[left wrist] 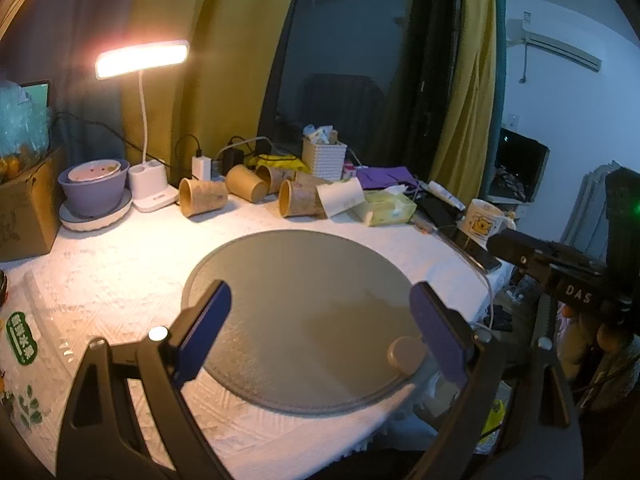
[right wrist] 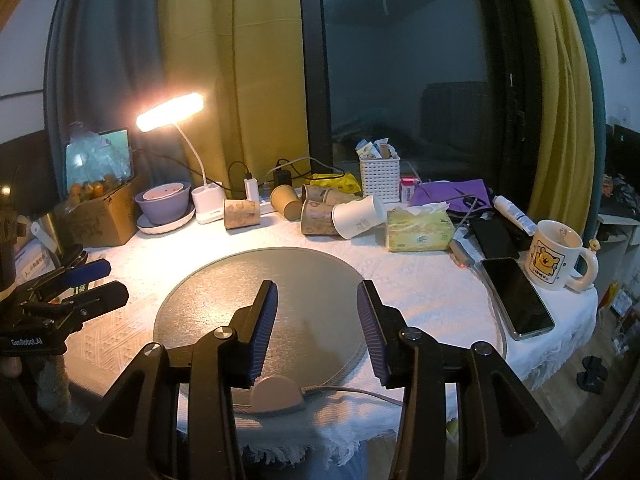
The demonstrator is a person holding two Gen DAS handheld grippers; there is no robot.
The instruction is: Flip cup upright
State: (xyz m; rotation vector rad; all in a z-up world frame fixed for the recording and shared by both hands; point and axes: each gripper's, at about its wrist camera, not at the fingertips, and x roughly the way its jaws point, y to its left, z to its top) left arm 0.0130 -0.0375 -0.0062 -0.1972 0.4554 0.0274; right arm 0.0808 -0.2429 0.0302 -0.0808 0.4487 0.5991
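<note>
Tabletop (right wrist: pixel 132 280): five cups (right wrist: pixel 362 216) (all toppled).

Ahead of your grippers you have:
- five paper cups on their sides: four brown (right wrist: pixel 241 213) (right wrist: pixel 285 202) (right wrist: pixel 319 218) (right wrist: pixel 320 193), one white (right wrist: pixel 359 216)
- one mug (right wrist: pixel 557 260)
- one phone (right wrist: pixel 517 297)
- one tissue pack (right wrist: pixel 419 231)
- one lamp (right wrist: pixel 171 112)
- one round mat (right wrist: pixel 280 280)
- one white basket (right wrist: pixel 379 178)
</note>
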